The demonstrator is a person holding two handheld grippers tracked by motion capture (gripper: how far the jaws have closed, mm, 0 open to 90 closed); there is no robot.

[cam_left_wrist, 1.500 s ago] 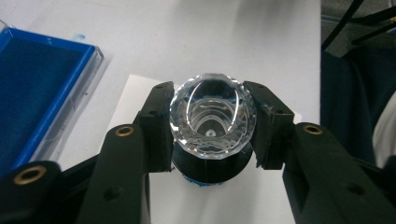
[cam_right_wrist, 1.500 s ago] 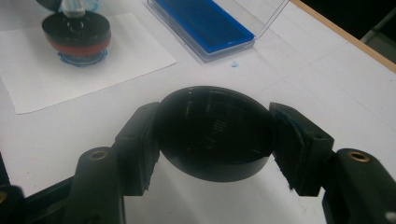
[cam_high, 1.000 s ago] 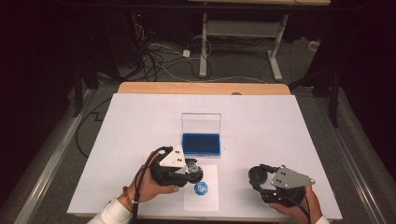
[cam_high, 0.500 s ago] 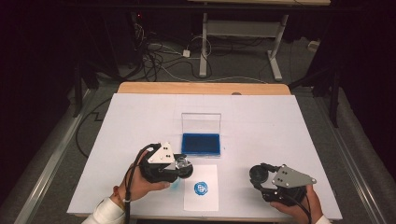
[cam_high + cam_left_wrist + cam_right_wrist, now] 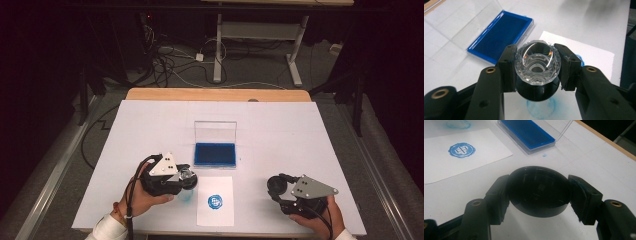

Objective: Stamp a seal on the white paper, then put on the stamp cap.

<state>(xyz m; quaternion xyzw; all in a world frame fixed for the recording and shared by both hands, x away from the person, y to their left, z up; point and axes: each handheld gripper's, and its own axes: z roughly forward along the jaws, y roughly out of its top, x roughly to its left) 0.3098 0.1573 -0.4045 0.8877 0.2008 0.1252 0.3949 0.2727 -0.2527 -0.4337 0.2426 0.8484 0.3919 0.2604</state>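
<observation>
The left tool (image 5: pixel 186 176) squeezes a clear, shiny stamp (image 5: pixel 538 62), just left of the white paper (image 5: pixel 216 201). The right tool (image 5: pixel 274 187) squeezes a round black cap (image 5: pixel 539 190) low over the counter (image 5: pixel 300 140). The open ink box (image 5: pixel 215 154) has a blue pad inside, its clear lid standing up.

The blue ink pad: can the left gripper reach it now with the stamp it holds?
Probably yes. The ink pad lies open, lid up behind, just beyond the left gripper; nothing stands between it and the stamp.
</observation>
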